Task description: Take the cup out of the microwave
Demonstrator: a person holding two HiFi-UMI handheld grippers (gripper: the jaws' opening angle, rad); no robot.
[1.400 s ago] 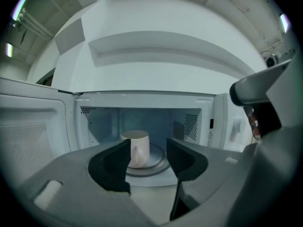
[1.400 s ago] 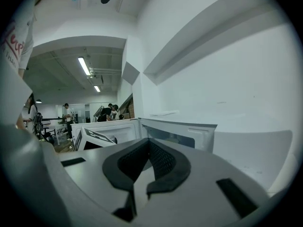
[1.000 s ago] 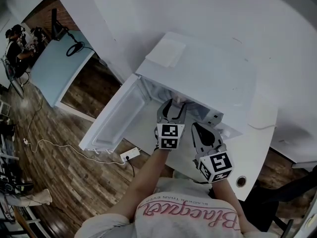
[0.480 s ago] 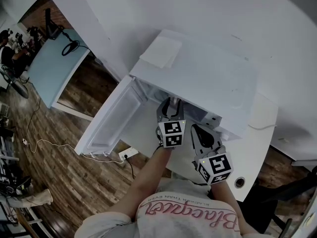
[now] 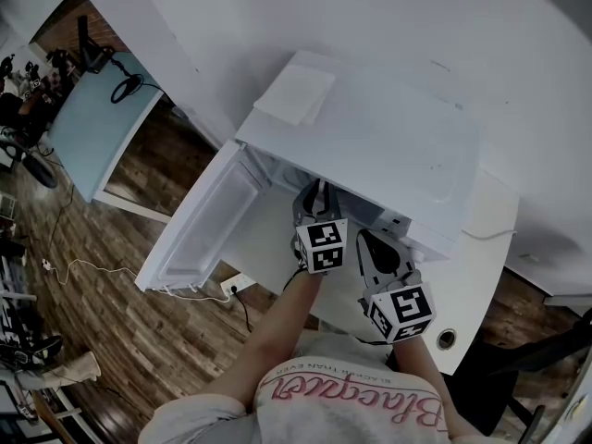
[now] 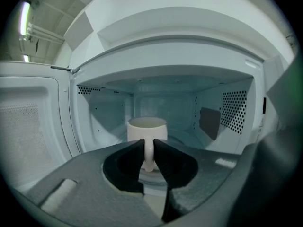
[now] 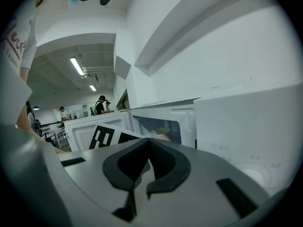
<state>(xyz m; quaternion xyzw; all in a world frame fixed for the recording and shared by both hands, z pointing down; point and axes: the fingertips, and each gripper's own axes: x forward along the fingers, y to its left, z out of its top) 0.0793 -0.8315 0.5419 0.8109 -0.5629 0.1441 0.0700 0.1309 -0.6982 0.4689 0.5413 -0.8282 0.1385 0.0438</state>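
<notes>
White ceramic cup (image 6: 147, 126): its handle (image 6: 148, 156) is being clamped by the left gripper's (image 6: 148, 148) just-closing jaws; pivoting in that narrow grip is being risked. Right gripper (image 7: 148, 143): clenched, empty.

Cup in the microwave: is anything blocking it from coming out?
Nothing visible does. The microwave door stands swung open at the left, and the opening in front of the cup is free. The left gripper has just been closing its jaws, which now pinch the cup's handle.

1 cup (image 6: 147, 126), 1 microwave (image 5: 370, 137), 2 hand-held grippers (image 6: 148, 144) (image 7: 149, 141)
</notes>
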